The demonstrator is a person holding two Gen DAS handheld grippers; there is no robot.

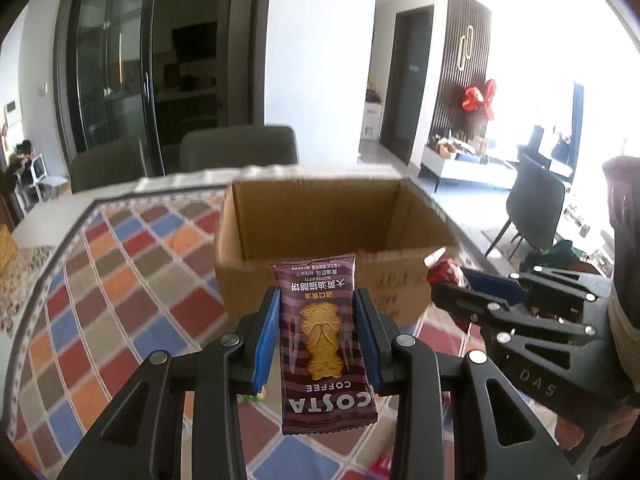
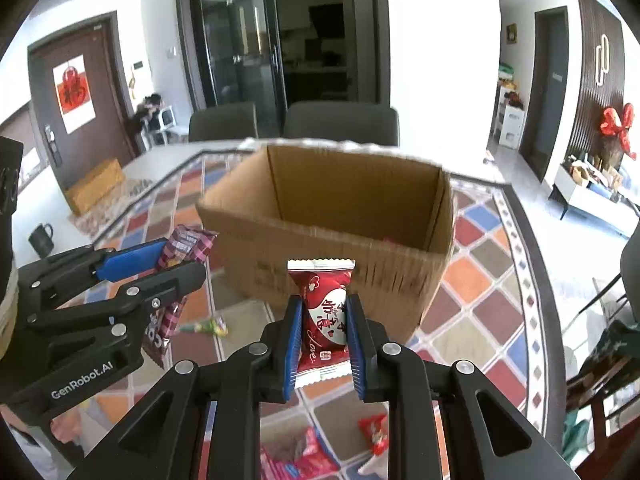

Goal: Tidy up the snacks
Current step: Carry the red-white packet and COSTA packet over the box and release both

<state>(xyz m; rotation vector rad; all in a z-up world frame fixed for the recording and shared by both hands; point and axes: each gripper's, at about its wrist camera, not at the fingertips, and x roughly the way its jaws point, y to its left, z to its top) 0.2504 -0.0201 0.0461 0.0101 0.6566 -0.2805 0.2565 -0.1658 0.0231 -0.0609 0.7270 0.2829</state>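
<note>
Snacks held in both grippers, above the patterned counter [image 1: 120,280]. Brown Costa biscuit packet [image 1: 326,344] at lower centre of the left wrist view, clamped between the left gripper [image 1: 320,336] pads. Red candy packet [image 2: 324,320] at lower centre of the right wrist view, pinched tight in the right gripper [image 2: 323,340]. Open cardboard box [image 2: 332,248] just behind both. Loose packets [image 2: 296,456] on the counter at the bottom.

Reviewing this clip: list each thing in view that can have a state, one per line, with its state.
left gripper: shut on the Costa biscuit packet
Costa biscuit packet: sealed, held off the table
right gripper: shut on the red candy packet
red candy packet: sealed, held up
cardboard box: open on top, upright
black mug: upright
</note>
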